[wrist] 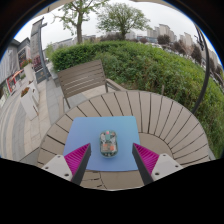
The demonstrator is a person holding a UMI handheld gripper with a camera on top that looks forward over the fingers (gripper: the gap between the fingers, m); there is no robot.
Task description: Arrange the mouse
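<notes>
A small mouse [108,143] with a grey-green patterned shell lies on a blue mouse mat [90,136] in the middle of a round wooden slatted table [160,120]. My gripper [112,162] hovers just short of the mouse, its fingers spread wide to either side of it. The left pad [73,160] and the right pad [146,157] are magenta and touch nothing. The mouse sits just ahead of the fingertips, between their lines, resting on the mat by itself.
A wooden slatted bench [85,78] stands beyond the table to the left. A tall green hedge [160,62] runs behind on the right. Paved ground [20,120] lies to the left, with trees and buildings far off.
</notes>
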